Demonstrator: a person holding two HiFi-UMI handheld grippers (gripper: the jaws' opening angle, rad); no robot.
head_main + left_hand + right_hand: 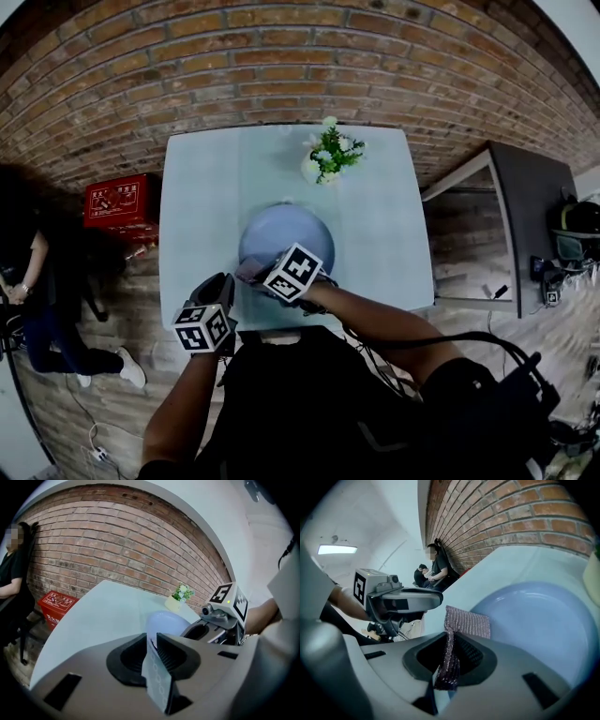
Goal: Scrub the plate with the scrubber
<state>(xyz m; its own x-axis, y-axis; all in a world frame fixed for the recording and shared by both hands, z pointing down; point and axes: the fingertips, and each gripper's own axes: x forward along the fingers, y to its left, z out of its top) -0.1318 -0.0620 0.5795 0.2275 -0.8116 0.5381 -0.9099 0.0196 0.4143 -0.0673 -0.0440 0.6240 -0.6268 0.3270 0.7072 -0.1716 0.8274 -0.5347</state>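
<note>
Right gripper (pixel 451 644): fingers pinching the scrubber (pixel 466 623), a purple glittery mesh pad whose free end sticks up past the fingertips.
Left gripper (pixel 152 641): fingers pressed onto a thin pale strip (pixel 158 681) with a row of small circles (whether it belongs to the plate, I cannot tell).
Plate (pixel 281 234): pale blue and round, flat on the tabletop (pixel 197 216) at the middle of the head view; it fills the right half of the right gripper view.
In the way: the right gripper's marker cube (pixel 298 272) covers the plate's lower edge in the head view. The scrubber hides the plate's near left rim in the right gripper view, so whether the two touch cannot be told.
Flower pot (pixel 330 152): white blooms and green leaves at the tabletop's upper edge, above the plate and apart from it.
Red box (pixel 120 202): on the floor left of the tabletop, against the brick wall (pixel 281 56).
Person (pixel 37 281): far left of the head view, dark top, white shoes.
Dark cabinet (pixel 530 206): right of the tabletop.
Writing: white lettering on the red box, too small to read; black-and-white square markers on both grippers' cubes.
</note>
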